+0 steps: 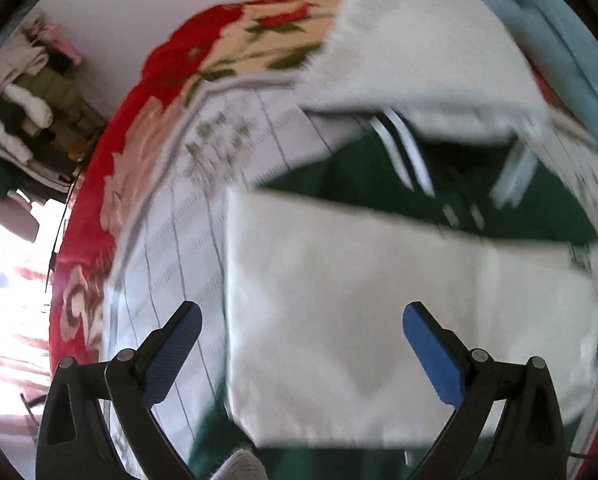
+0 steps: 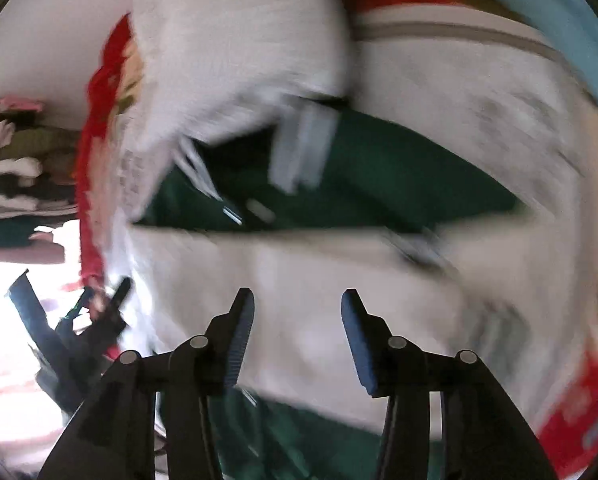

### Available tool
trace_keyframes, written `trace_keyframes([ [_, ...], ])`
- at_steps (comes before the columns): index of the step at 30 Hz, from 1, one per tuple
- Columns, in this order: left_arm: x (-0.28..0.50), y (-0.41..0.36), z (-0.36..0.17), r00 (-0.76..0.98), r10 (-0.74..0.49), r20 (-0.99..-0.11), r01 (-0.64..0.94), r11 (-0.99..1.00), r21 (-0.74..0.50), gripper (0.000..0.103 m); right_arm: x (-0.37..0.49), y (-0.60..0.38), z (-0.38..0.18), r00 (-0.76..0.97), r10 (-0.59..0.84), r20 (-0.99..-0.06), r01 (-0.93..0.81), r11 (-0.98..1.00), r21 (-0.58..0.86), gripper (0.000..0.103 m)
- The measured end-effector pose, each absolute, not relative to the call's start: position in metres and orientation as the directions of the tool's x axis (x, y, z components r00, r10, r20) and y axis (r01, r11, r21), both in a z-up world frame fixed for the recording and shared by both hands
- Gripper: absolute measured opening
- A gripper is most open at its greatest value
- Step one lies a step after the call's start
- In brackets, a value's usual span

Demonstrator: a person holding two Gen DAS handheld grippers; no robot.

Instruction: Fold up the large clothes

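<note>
A green jacket with white sleeves (image 1: 363, 184) lies on a bed. One white sleeve (image 1: 379, 320) is folded flat across its lower part, and the green body with white stripes shows above it. My left gripper (image 1: 302, 320) is open and empty just above this sleeve. In the right wrist view, which is blurred, the same white sleeve (image 2: 319, 300) lies under my right gripper (image 2: 298, 304), open and empty, with the green body (image 2: 359, 184) beyond it. The left gripper (image 2: 79, 320) shows at the left of this view.
A white knitted garment (image 1: 419, 52) lies at the jacket's far end and also shows in the right wrist view (image 2: 239, 60). A white patterned sheet (image 1: 203, 208) covers a red floral blanket (image 1: 167, 72). A light blue cloth (image 1: 559, 40) lies at the right. Stacked clothes (image 1: 23, 92) sit at the far left.
</note>
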State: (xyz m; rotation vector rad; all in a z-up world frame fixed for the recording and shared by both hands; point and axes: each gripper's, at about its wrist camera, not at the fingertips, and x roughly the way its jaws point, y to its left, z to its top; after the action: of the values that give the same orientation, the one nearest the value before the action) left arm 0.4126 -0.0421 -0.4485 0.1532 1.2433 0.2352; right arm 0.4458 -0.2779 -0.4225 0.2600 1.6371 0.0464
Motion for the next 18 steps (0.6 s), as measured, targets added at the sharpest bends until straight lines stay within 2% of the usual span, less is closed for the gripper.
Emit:
trace_keyframes([
  [2, 0.387, -0.061, -0.459, 0.261, 0.248, -0.933, -0.054, 0.969, 0.243, 0.103, 0.396, -0.316, -0.42, -0.102, 0.116, -0.988, 0.191, 0.977, 0.095, 0.051],
  [4, 0.362, -0.085, -0.48, 0.207, 0.238, -0.949, -0.017, 0.971, 0.24, 0.103, 0.358, -0.355, -0.428, -0.157, 0.095, -0.983, 0.24, 0.969, 0.055, 0.051],
  [8, 0.331, -0.128, -0.527, 0.141, 0.252, -0.957, 0.05, 0.964, 0.261, 0.103, 0.303, -0.386, -0.483, -0.241, 0.079, -0.967, 0.263, 0.965, 0.014, 0.051],
  [12, 0.323, -0.147, -0.567, 0.099, 0.313, -0.945, 0.078, 0.944, 0.321, 0.103, 0.296, -0.388, -0.523, -0.23, 0.088, -0.969, 0.221, 0.975, 0.036, 0.051],
  [15, 0.329, -0.147, -0.572, 0.1, 0.321, -0.942, 0.054, 0.943, 0.328, 0.103, 0.304, -0.404, -0.512, -0.161, 0.124, -0.979, 0.269, 0.96, 0.077, 0.051],
  [18, 0.333, -0.15, -0.569, 0.114, 0.347, -0.931, 0.056, 0.933, 0.355, 0.103, 0.307, -0.42, -0.504, -0.151, 0.031, -0.988, 0.21, 0.978, -0.001, 0.051],
])
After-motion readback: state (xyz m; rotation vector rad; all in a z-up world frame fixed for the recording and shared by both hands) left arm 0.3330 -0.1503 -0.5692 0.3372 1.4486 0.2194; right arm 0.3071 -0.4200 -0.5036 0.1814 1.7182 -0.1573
